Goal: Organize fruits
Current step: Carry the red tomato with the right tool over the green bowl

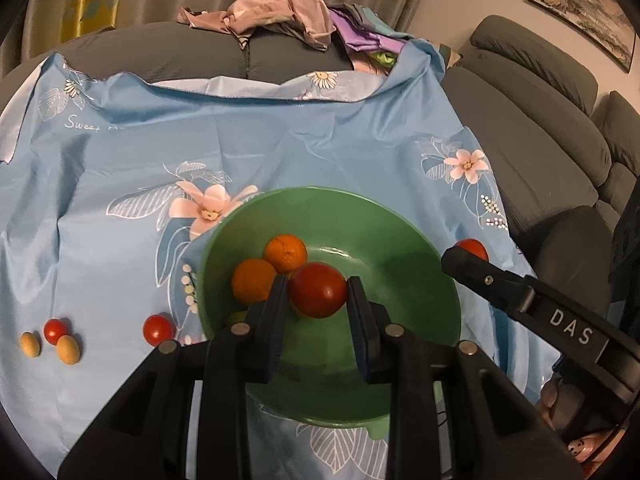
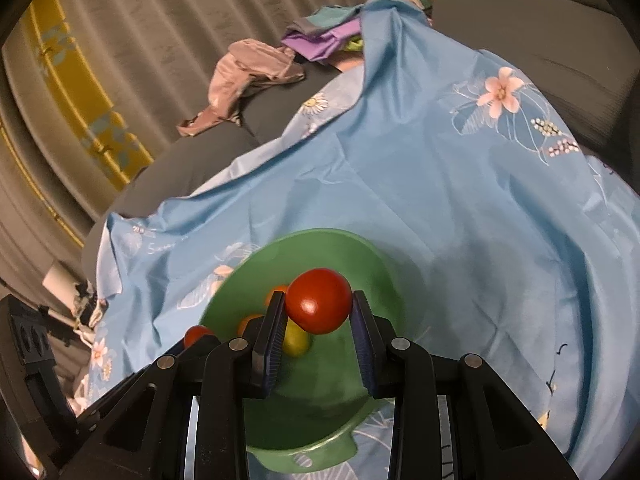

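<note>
Right, from my left wrist camera: my left gripper [image 1: 318, 298] hangs over the green bowl [image 1: 400, 240], jaws narrowed on a red tomato [image 1: 318, 290] — both pads look to be touching it. Two oranges [image 1: 270, 270] already sit in the bowl, touching each other just behind my tomato. Out on the blue flowered cloth [image 1: 320, 152] to the left, work remains: one small tomato [image 1: 159, 329] near the bowl's rim, another small tomato [image 1: 55, 331] farther off, and two yellowish oval fruits [image 1: 49, 347] beside it.

Now my right wrist camera: my right gripper [image 2: 319, 314] pinches its own tomato [image 2: 319, 300] near the fingertips, above the same bowl [image 2: 360, 252]. Below it lies a yellow-green fruit [image 2: 297, 342], with orange peel peeking past my left finger [image 2: 272, 336].

So I judge we're roughly halfway — three fruits in, two ready to drop, four loose on the cloth.
</note>
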